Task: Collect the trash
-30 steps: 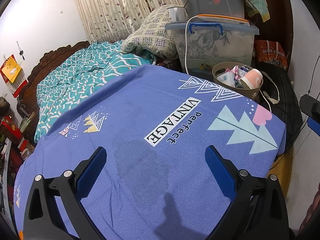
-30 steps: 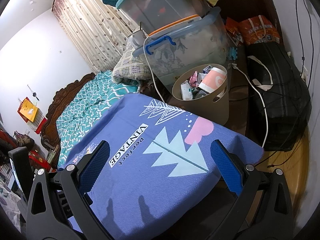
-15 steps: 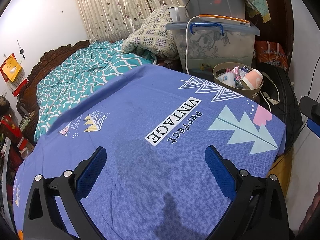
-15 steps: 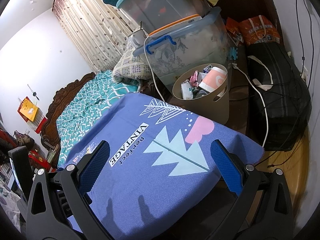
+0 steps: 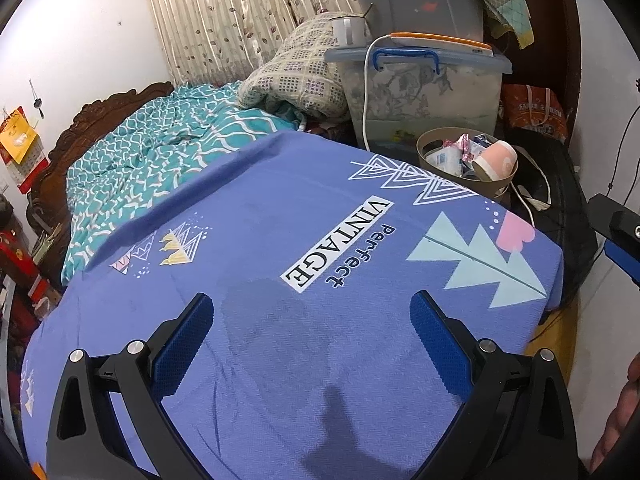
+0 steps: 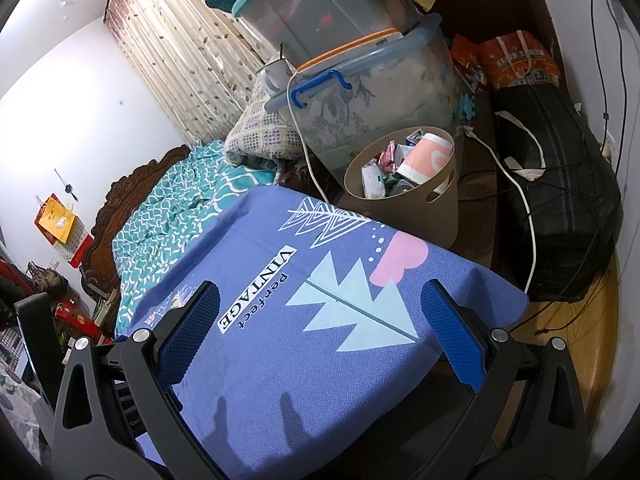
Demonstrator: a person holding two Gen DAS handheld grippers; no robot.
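Both grippers, left (image 5: pixel 312 328) and right (image 6: pixel 320 320), were held over the blue cloth (image 5: pixel 280 240) with jaws wide apart and nothing between them. The trash (image 6: pixel 404 160) (a pink cup among wrappers) was seen inside the bin (image 6: pixel 416 216) beyond the cloth's far corner.

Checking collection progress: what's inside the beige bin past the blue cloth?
Beige bin holds a pink paper cup lying tilted on top, a white packet and a pink foil wrapper. Anything lower is covered by these and the bin wall.
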